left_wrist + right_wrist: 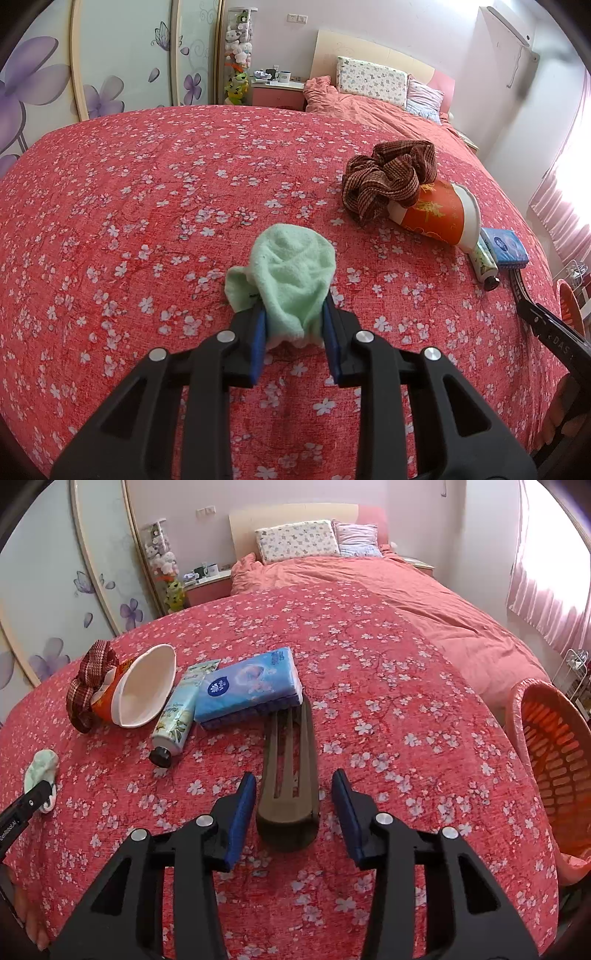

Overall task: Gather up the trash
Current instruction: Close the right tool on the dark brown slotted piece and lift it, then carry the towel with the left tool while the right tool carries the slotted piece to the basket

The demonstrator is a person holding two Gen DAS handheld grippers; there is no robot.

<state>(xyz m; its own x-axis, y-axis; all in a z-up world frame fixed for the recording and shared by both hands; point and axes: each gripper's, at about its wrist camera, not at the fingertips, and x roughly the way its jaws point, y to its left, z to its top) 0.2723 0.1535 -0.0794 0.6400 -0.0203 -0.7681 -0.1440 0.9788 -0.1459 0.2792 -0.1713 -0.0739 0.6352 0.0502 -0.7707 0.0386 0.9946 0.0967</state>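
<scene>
My left gripper [293, 315] is shut on a pale green sock [291, 273] that rests on the red flowered bedspread [147, 206]; the sock also shows in the right wrist view [40, 771]. My right gripper [293, 794] is open, its fingers on either side of a dark brown slotted comb-like object [290, 771] lying on the bed. Beyond it lie a blue tissue pack [247, 686], a cream tube with a black cap [175, 716], a tipped red paper cup [140, 692] and a brown woven cloth [86, 686].
An orange plastic basket [554, 746] stands off the bed's right edge. Pillows [299, 539] and a pink quilt [424, 602] lie at the head of the bed. A nightstand [275, 90] and a wardrobe with flower doors [44, 81] stand at left.
</scene>
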